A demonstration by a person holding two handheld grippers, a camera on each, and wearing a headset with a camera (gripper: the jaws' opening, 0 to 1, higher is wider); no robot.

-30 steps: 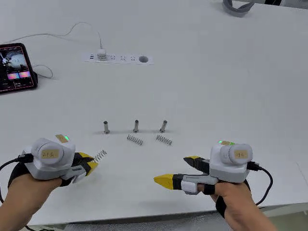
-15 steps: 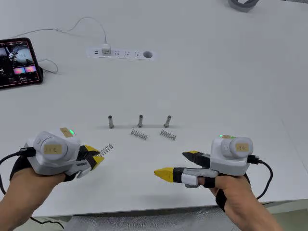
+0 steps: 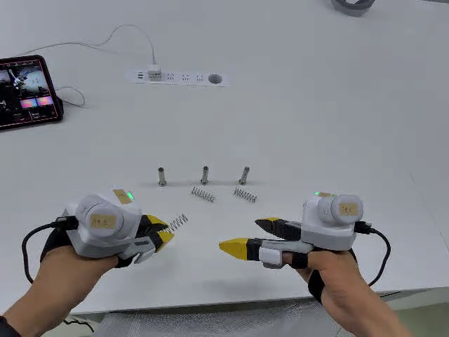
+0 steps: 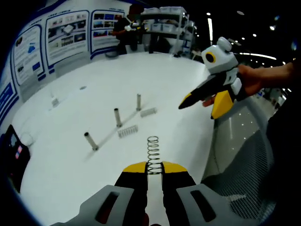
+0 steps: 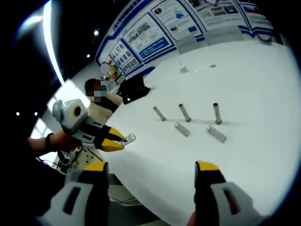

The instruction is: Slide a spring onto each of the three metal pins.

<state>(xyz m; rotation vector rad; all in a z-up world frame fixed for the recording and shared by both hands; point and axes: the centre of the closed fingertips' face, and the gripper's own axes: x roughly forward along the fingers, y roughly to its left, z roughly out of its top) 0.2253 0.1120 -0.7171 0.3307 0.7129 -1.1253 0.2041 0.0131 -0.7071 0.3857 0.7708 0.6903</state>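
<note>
0 of 3 done: my L gripper [image 3: 163,233] pinches 1 spring [image 3: 177,223] short of the pins [image 3: 205,175], R gripper [image 3: 250,236] gapes empty, 2 springs [image 3: 203,194] lie on the table [image 3: 316,126] just beside the bare pins.

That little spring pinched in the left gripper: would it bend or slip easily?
Probably bendy: the spring is a thin, open wire coil. Held at one end only by the left gripper, it sticks out straight, so it seems light. Its round coil would likely roll if dropped on the smooth white table.
</note>
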